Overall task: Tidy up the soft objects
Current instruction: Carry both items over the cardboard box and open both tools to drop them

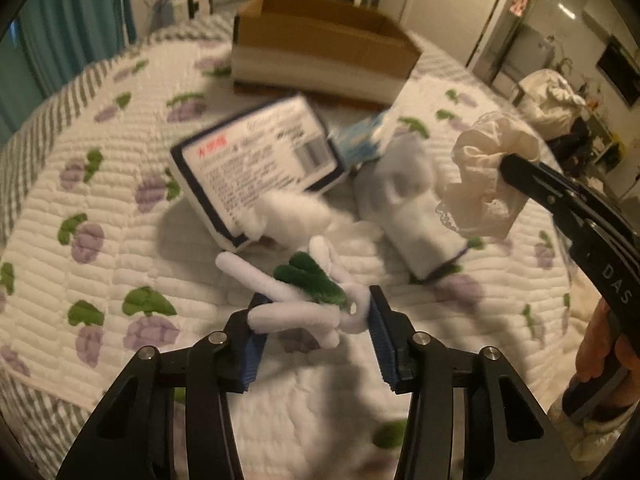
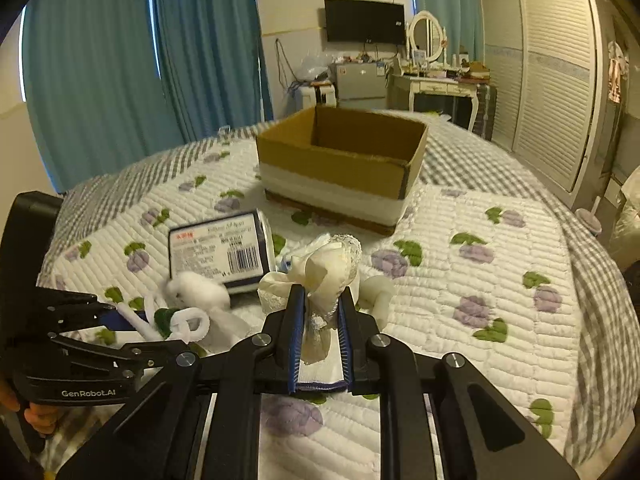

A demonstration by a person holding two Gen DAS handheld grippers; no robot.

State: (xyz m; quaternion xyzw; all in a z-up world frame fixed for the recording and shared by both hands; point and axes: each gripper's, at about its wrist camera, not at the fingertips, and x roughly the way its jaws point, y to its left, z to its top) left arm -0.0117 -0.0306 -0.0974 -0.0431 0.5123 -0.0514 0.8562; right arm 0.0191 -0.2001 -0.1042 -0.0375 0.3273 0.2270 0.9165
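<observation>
My left gripper [image 1: 316,308] is shut on a white and green pipe-cleaner bundle [image 1: 300,296], held just above the quilt; it also shows in the right wrist view [image 2: 172,318]. My right gripper [image 2: 320,300] is shut on a cream lace scrunchie [image 2: 324,268], lifted above the bed; the scrunchie also shows in the left wrist view [image 1: 488,172]. A white cotton ball [image 2: 200,288] lies by the pipe cleaners. A white sock [image 1: 416,208] lies on the quilt. An open cardboard box [image 2: 344,160] stands farther back on the bed.
A dark blue and white pack [image 1: 260,160] and a small light blue pack [image 1: 360,140] lie on the quilted bedspread [image 2: 480,300]. Blue curtains, a dresser and a wardrobe stand beyond the bed.
</observation>
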